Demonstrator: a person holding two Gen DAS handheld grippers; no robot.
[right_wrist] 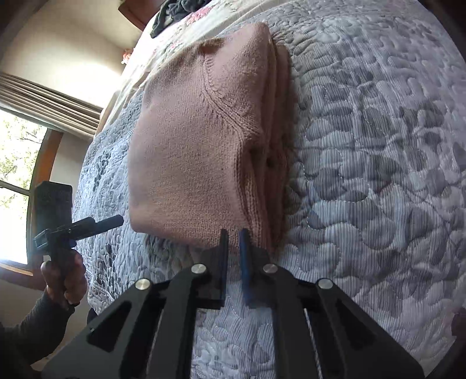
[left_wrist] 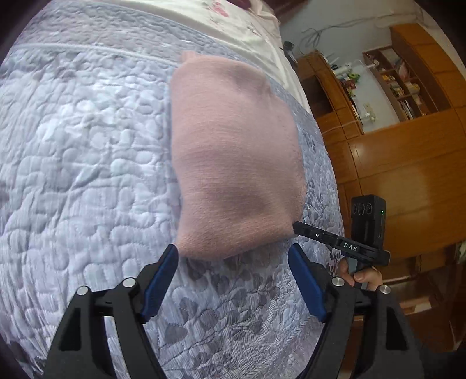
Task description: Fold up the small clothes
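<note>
A pink knit sweater [left_wrist: 236,157] lies folded into a thick rectangle on the grey-blue quilt [left_wrist: 87,151]. In the left wrist view my left gripper [left_wrist: 233,253] stands open just at the sweater's near edge, its blue pads [left_wrist: 158,288] wide apart and holding nothing. My right gripper [right_wrist: 233,237] is shut on the sweater's [right_wrist: 189,140] near edge, beside the stacked folds on its right side. From the left wrist view, the right gripper [left_wrist: 297,226] touches the sweater's near right corner. In the right wrist view, the left gripper [right_wrist: 115,221] hovers left of the sweater.
The quilt [right_wrist: 364,151] covers a bed with a floral sheet [left_wrist: 233,20] at its far end. Wooden cabinets and shelves [left_wrist: 402,87] stand past the bed's right edge. A window [right_wrist: 17,163] with curtains is on the other side. A dark garment [right_wrist: 174,11] lies far up the bed.
</note>
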